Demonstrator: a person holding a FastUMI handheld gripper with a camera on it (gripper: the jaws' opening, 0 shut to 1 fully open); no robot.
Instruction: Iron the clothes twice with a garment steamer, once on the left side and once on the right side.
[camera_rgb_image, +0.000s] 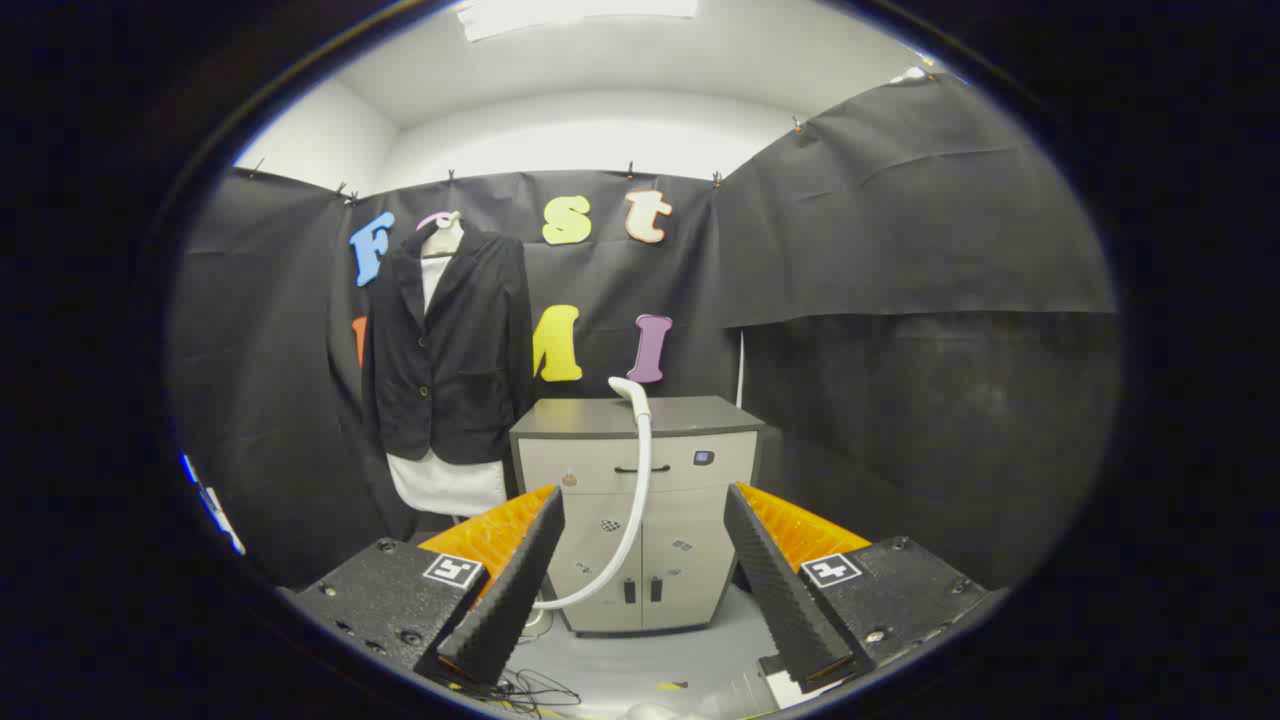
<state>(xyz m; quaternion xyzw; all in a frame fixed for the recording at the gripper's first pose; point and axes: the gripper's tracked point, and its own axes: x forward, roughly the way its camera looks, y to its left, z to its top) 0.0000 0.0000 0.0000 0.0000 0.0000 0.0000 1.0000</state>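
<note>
Gripper (645, 560) wide open, nothing between its fingers; both point toward the cabinet (640, 500), which stands well beyond them.

Steamer head (628, 392) sits at the cabinet's top front edge, near the middle. Its white hose (640, 500) drops down the cabinet front in a long curve, then sweeps off to the cabinet's lower left side, passing behind the left fingertip. Long axis of head and upper hose is close to vertical (slight lean at the neck).

Jacket (450, 350), dark, over a white garment (445, 485), hangs on a mannequin form to the left of the cabinet, against the booth wall, its hem reaching below the cabinet top.

Relation that matters: the steamer head lies almost straight ahead of the open gap and higher than the fingertips. Judged from here, the gripper has to go forward and up, with the fingers straddling the upright handle from either side. Steamer not yet picked up; neither pass begun.
</note>
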